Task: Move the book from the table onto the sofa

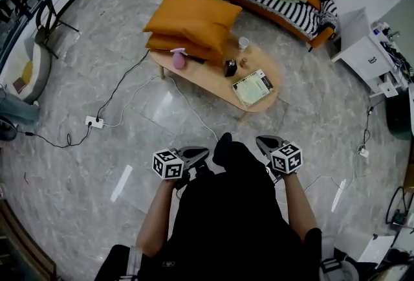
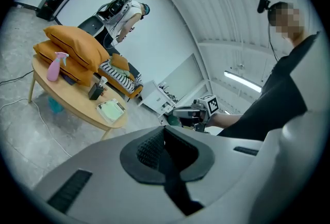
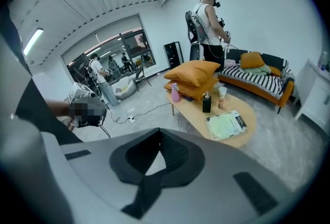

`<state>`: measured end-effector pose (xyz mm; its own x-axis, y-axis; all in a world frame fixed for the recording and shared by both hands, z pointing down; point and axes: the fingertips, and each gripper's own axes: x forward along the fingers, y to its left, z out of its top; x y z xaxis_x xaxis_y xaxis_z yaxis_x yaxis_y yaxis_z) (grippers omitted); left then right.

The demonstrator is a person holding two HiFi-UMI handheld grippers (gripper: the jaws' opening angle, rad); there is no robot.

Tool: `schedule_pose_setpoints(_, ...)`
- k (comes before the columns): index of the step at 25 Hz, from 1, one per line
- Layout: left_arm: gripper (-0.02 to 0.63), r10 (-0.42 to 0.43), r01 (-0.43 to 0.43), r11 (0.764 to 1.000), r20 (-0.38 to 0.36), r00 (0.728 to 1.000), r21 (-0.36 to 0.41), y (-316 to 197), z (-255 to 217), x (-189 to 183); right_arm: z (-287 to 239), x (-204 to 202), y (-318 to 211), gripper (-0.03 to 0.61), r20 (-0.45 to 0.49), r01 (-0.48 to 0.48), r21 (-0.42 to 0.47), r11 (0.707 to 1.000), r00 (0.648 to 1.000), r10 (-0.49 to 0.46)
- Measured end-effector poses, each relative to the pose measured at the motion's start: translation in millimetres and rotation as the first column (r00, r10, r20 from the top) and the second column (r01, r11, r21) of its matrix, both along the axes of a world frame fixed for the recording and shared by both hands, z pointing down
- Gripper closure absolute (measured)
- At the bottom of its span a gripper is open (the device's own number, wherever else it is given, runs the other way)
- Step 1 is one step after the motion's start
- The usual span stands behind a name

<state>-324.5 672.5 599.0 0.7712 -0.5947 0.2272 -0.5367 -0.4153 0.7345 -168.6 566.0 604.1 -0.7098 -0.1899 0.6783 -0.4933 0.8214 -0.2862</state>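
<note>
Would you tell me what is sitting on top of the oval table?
Two stacked orange cushions, a pink spray bottle, a black bottle, a cup and the book. Whatever lies beneath the cushions is covered.

Stacked orange cushions (image 1: 192,26), a pink spray bottle (image 1: 178,58), a black pump bottle (image 1: 230,67) and a cup (image 1: 243,43) sit well ahead of the left gripper (image 1: 202,154).

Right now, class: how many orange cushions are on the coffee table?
2. The upper cushion lies on the lower cushion, at the table end by the pink spray bottle; none seems hidden.
</note>
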Motion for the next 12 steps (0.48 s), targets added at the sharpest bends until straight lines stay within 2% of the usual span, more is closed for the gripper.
schedule_pose_setpoints(5, 0.603, 0.037, -0.037, 0.999, 0.020, 0.999, -0.020, -9.2, 3.5, 3.6, 8.1, -0.6, -11.3, 0.571, -0.001, -0.003, -0.005, 1.000, 1.000, 0.003)
schedule_pose_setpoints(12, 0.603, 0.023, -0.021, 0.999, 0.045, 0.999, -0.049, -45.3, 9.1, 10.7, 23.6, 24.8, -61.6, 0.571, -0.014, -0.010, -0.012, 1.000, 1.000, 0.010)
